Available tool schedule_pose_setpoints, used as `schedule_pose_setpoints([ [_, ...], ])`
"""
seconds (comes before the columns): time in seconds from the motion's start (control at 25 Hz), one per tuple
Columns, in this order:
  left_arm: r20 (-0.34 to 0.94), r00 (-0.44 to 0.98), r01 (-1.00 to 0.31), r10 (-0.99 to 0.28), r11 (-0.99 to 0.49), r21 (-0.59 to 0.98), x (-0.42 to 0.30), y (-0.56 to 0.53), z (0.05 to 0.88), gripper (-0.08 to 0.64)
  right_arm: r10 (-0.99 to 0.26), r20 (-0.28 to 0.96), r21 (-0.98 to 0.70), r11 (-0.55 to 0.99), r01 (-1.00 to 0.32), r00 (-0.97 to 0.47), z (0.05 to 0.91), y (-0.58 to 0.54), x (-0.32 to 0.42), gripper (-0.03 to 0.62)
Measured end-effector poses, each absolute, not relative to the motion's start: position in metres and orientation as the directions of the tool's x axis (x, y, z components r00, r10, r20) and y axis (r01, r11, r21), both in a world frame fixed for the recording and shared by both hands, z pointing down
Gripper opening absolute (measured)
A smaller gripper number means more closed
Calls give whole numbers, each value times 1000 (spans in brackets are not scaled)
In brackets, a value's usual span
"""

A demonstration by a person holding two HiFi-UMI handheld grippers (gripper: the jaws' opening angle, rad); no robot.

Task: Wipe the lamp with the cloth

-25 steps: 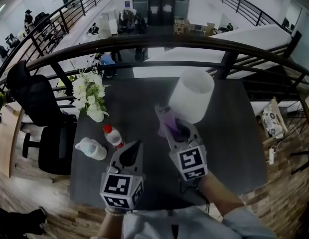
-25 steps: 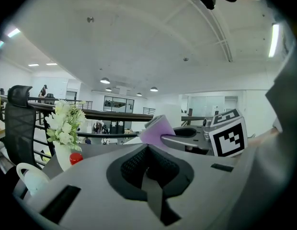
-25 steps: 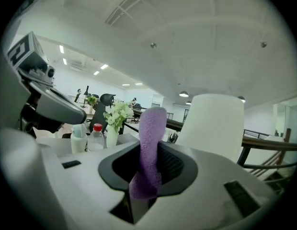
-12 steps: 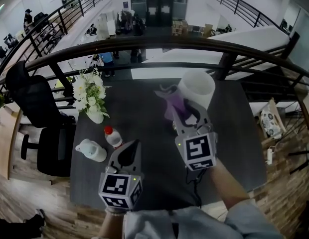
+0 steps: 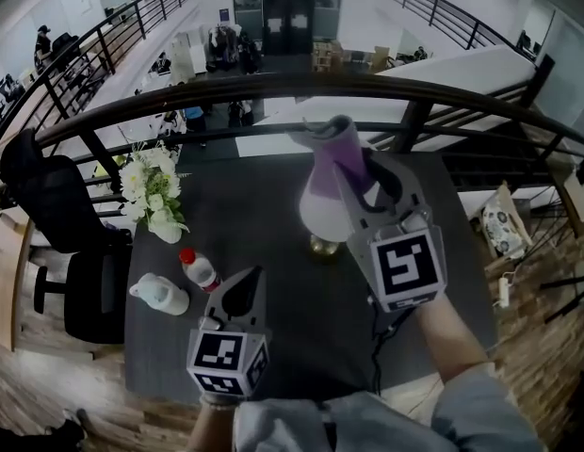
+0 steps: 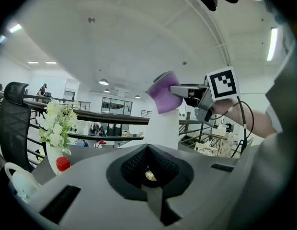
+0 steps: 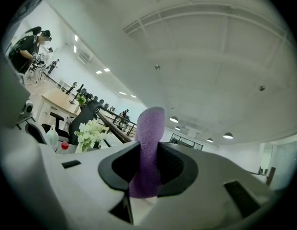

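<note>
Lamp: white shade on a brass-coloured foot, standing on the dark table a little to the 3 o'clock side of centre. In the left gripper view the lamp is upright.

Cloth: purple, draped over the shade's top edge on the 12 o'clock side, touching it. From the left gripper view the cloth caps the top of the shade.

Right gripper: reaches in from 5 o'clock, high over the shade. Its fingers are closed tight on the cloth, which stands up between them as a folded strip.

Left gripper: low at 7 o'clock of the lamp, well apart from it, over the table's near edge. Fingers drawn together, nothing gripped.

Surroundings: flower vase at 9 o'clock of the lamp; red-capped bottle and white jug just beside each other at 8 o'clock.

Versus one second ago: the cloth was low on the shade's 8 o'clock flank; it now sits at the top. The right gripper has risen with it. The left gripper is unchanged.
</note>
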State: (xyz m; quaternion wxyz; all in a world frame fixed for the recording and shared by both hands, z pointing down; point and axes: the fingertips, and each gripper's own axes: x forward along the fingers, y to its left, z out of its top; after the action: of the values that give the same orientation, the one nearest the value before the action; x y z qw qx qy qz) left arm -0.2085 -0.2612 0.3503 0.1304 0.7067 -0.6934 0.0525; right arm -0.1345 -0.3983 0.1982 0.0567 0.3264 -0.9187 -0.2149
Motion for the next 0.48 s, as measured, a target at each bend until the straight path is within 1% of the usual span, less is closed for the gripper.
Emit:
schedule_pose_setpoints([
  [0.12, 255, 34, -993, -966, -4, 115, -203, -266, 350, 9, -626, -69, 439, 680, -588, -776, 175, -418, -123, 97],
  [0.28, 260, 31, -994, -965, -1, 113, -198, -273, 351, 9, -625, -106, 504, 636, -584, -773, 148, -454, -114, 97],
  [0.48, 266, 17, -993, -964, 14, 115, -191, -277, 352, 9, -578, -98, 567, 637, -523, -810, 139, -496, -118, 97],
])
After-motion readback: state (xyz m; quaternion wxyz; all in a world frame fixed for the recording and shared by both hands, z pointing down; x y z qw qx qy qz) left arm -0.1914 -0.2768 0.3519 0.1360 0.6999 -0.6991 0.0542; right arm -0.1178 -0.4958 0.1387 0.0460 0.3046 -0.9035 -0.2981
